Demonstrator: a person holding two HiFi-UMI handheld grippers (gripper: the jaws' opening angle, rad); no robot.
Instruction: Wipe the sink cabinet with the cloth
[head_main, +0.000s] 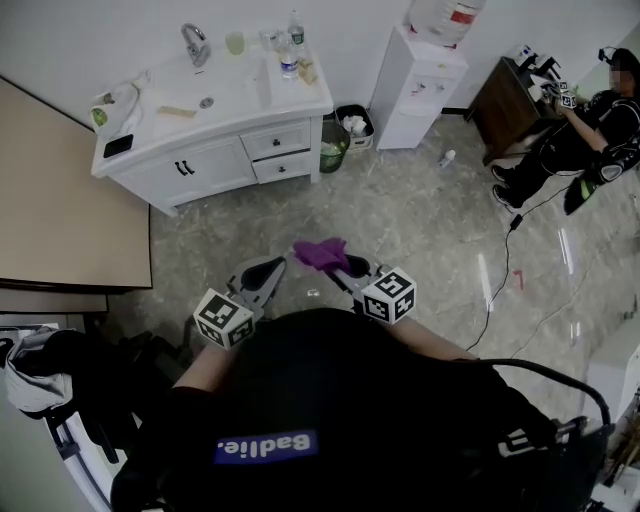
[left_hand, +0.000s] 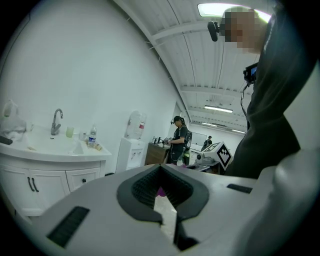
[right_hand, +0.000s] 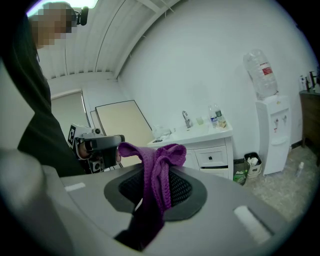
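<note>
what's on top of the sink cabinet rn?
On the sink cabinet: faucet, green cup, water bottle, black phone, white bag. Anything under the bag is hidden.

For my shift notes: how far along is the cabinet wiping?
Done: the purple cloth is picked up. In hand: the right gripper is clamped on it; the left gripper is shut, empty. Left: the sink cabinet stands across the floor, untouched, so the wiping seems all ahead.

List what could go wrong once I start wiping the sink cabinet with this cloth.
The purple cloth hangs bunched from the right gripper, so it may slip out while wiping. The dark flat object lies near the edge of the sink cabinet and the bottle stands on top; either could be knocked off.
</note>
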